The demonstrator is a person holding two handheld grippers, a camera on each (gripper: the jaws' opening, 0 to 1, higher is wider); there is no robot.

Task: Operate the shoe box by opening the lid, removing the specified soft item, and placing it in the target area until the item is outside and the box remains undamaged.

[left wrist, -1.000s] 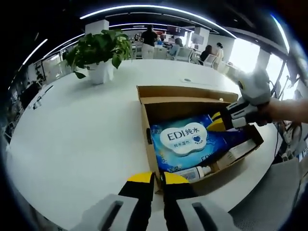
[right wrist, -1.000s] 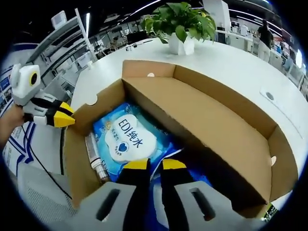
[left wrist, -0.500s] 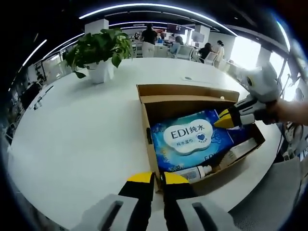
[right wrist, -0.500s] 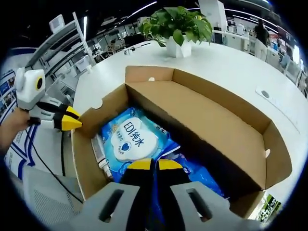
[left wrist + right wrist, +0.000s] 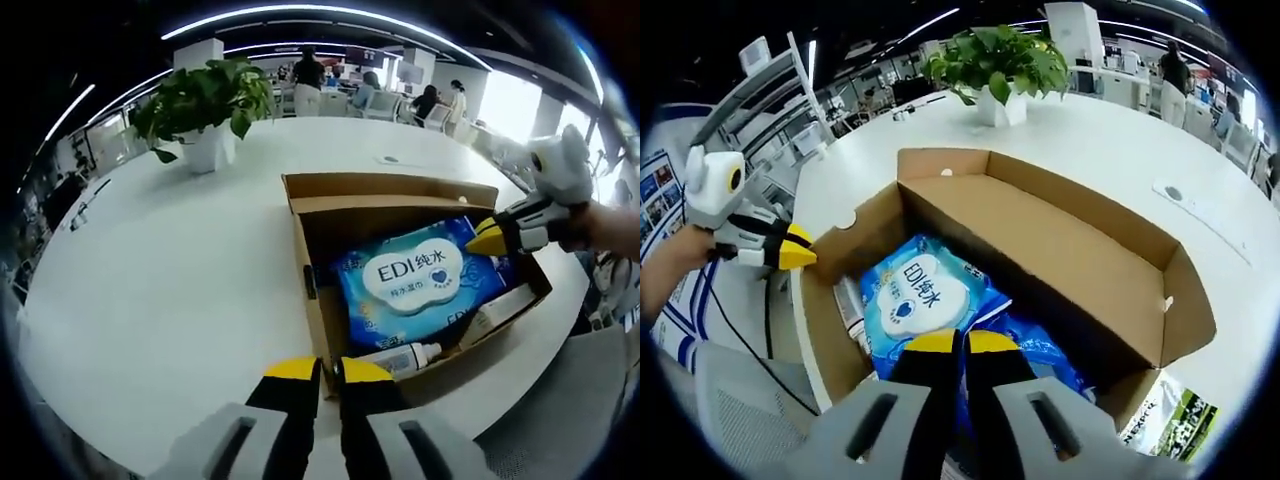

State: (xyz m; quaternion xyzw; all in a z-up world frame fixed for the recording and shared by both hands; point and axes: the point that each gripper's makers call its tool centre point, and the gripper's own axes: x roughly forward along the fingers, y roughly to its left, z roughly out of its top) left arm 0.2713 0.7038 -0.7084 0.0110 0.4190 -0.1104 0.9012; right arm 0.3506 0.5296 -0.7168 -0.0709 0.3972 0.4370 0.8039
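Wipes (image 5: 420,285) are being gripped inside the open box (image 5: 390,195) by the right gripper (image 5: 948,345), while the left gripper (image 5: 318,372) is hanging closed and empty; lifting comes next.

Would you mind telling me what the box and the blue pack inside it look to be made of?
The box looks like plain brown corrugated cardboard, matte, with raw cut edges. The blue pack looks like soft glossy plastic film: it wrinkles, catches light, and carries a printed white label.

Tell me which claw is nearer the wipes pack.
Right. The right claw is shut on the wipes pack inside the box; the left claw sits at the box's outer edge.
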